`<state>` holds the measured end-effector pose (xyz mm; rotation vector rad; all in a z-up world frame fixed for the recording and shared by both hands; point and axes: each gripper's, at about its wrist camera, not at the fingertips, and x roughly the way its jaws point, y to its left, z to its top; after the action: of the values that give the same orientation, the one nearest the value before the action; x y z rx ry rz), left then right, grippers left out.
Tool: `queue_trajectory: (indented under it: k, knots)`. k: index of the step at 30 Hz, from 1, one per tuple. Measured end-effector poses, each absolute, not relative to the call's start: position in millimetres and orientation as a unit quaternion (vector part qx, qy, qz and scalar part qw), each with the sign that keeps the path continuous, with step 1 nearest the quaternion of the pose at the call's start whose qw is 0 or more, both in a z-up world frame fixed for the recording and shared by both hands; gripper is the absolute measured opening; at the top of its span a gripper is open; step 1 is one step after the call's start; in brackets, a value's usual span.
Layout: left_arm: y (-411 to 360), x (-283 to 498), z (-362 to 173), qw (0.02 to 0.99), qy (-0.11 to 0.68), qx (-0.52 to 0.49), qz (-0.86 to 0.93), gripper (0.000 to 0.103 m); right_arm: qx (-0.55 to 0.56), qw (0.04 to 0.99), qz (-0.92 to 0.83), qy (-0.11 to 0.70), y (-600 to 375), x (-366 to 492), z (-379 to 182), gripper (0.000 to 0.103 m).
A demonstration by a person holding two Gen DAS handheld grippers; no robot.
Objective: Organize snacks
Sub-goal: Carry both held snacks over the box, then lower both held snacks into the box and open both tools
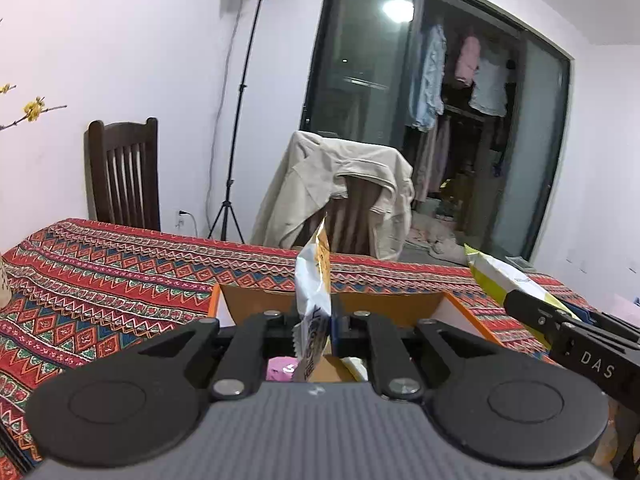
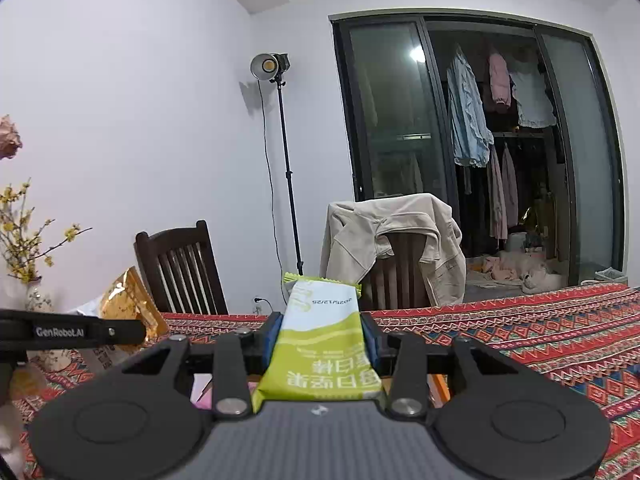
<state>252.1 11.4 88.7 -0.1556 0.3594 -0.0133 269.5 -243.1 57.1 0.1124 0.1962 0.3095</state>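
Left gripper (image 1: 316, 320) clamps an orange-and-white snack packet (image 1: 314, 280) edge-on, standing upright between its jaws above an open cardboard box (image 1: 400, 304). Right gripper (image 2: 324, 332) grasps a green-and-white snack bar (image 2: 320, 344) lying flat between its jaws; only the right view shows the bar's printed face.

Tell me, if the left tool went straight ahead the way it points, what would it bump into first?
Probably the far wall of the cardboard box just beyond the left tool, which grips a white and orange snack packet. Depth is hard to judge; it might clear the rim.

Glossy foil snack packet (image 1: 314, 280), matt black plastic tongs (image 1: 316, 320), woven patterned tablecloth (image 1: 120, 276).
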Motion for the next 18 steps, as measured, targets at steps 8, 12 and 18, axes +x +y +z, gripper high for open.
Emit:
queue_trajectory:
  k: [8,12,18]
  knots:
    - [18.4,280.3,59.0,0.977,0.205,-0.064,0.009,0.012,0.061,0.977,0.162,0.123,-238.9,298.6,28.3,0.039]
    - [17.2,286.7,48.3,0.974,0.218,-0.056,0.012,0.012,0.063,0.976,0.161,0.136,-238.8,303.3,19.1,0.039]
    - [17.0,285.5,43.0,0.974,0.219,-0.052,0.012,0.012,0.061,0.976,0.156,0.141,-235.6,304.6,12.6,0.039]
